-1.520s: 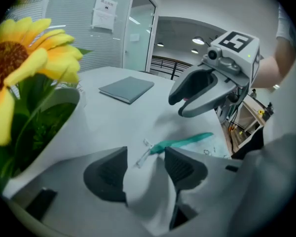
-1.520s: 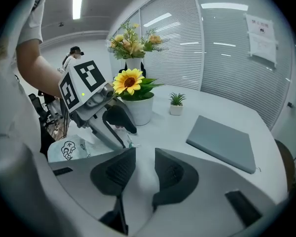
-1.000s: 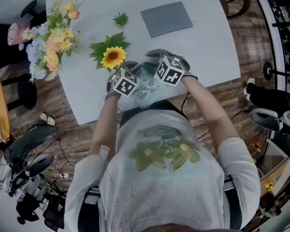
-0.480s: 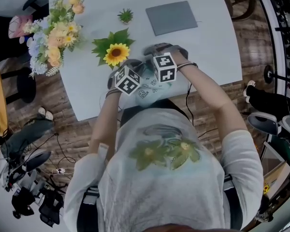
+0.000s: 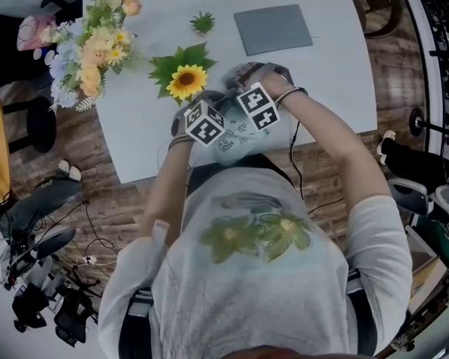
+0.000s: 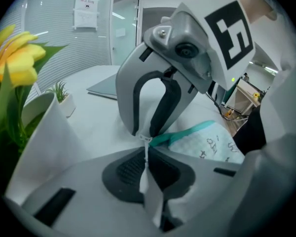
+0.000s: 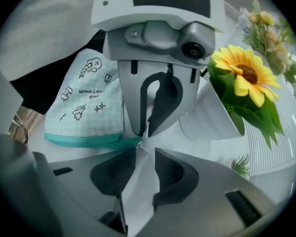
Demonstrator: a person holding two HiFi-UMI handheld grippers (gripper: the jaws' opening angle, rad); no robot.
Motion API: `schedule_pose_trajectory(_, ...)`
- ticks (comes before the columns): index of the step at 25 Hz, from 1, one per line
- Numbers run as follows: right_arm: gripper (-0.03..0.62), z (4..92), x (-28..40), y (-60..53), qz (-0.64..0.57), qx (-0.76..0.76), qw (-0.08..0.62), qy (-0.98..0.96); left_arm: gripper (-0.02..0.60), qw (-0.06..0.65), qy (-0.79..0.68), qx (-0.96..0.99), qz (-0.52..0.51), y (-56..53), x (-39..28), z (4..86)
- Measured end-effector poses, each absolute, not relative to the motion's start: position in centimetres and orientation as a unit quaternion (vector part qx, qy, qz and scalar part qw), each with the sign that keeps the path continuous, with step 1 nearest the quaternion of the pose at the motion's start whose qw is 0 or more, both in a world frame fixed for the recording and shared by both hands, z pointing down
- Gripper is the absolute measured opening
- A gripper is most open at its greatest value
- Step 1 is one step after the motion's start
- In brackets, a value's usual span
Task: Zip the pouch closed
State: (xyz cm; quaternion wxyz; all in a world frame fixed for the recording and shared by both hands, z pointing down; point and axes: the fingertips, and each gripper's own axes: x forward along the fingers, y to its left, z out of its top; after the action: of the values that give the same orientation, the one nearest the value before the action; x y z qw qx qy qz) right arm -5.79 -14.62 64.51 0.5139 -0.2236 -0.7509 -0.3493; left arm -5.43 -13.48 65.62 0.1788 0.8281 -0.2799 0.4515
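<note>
A pale mint pouch (image 5: 230, 139) printed with small doodles lies near the table's front edge, between my two grippers. Its teal zipper (image 7: 89, 141) looks closed along the length I can see. My left gripper (image 6: 147, 144) has just been closing and is shut on the small white tab at the zipper's end. My right gripper (image 7: 140, 149) faces it from the opposite side, tips at that same end. A narrow gap shows between its pads, and they grip nothing that I can see. In the head view the marker cubes (image 5: 204, 122) hide both sets of jaws.
A sunflower in a white pot (image 5: 183, 81) stands just beyond the grippers. A pastel bouquet (image 5: 90, 47) is at the far left, with a small green plant (image 5: 203, 24) and a flat grey pad (image 5: 274, 28) further back. The white table's front edge (image 5: 135, 172) is close.
The right gripper's marker cube has rolled round and dropped slightly toward the pouch. The left gripper has stayed in place at the pouch's end.
</note>
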Motion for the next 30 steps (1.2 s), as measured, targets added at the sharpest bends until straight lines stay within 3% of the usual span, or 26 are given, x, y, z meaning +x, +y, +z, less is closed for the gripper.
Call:
schedule_pose_trajectory(6, 0.101, 64.9, -5.7, -14.1, -0.38, -0.259, 0.513, -0.725, 0.026, 0.18, -0.277, 0.83, 0.45, -13.5, -5.5, 65.7)
schedule_pose_trajectory(11, 0.075, 64.8, -5.5, -14.3, -0.327, -0.232, 0.52, -0.755, 0.026, 0.184, -0.28, 0.829, 0.448, -13.4, -5.5, 65.6)
schedule_pose_trajectory(13, 0.035, 64.8, -5.5, -14.4, -0.304, -0.217, 0.522, -0.767, 0.026, 0.184, -0.28, 0.829, 0.447, -13.4, -5.5, 65.6)
schedule_pose_trajectory(23, 0.021, 64.8, -4.8, -14.1, -0.187, -0.129, 0.533, -0.815, 0.026, 0.19, -0.296, 0.819, 0.453, -13.6, -5.6, 65.7)
schedule_pose_trajectory(30, 0.023, 64.9, -4.8, -14.1, -0.197, -0.084, 0.533, -0.818, 0.026, 0.195, -0.29, 0.817, 0.458, -13.6, -5.6, 65.6)
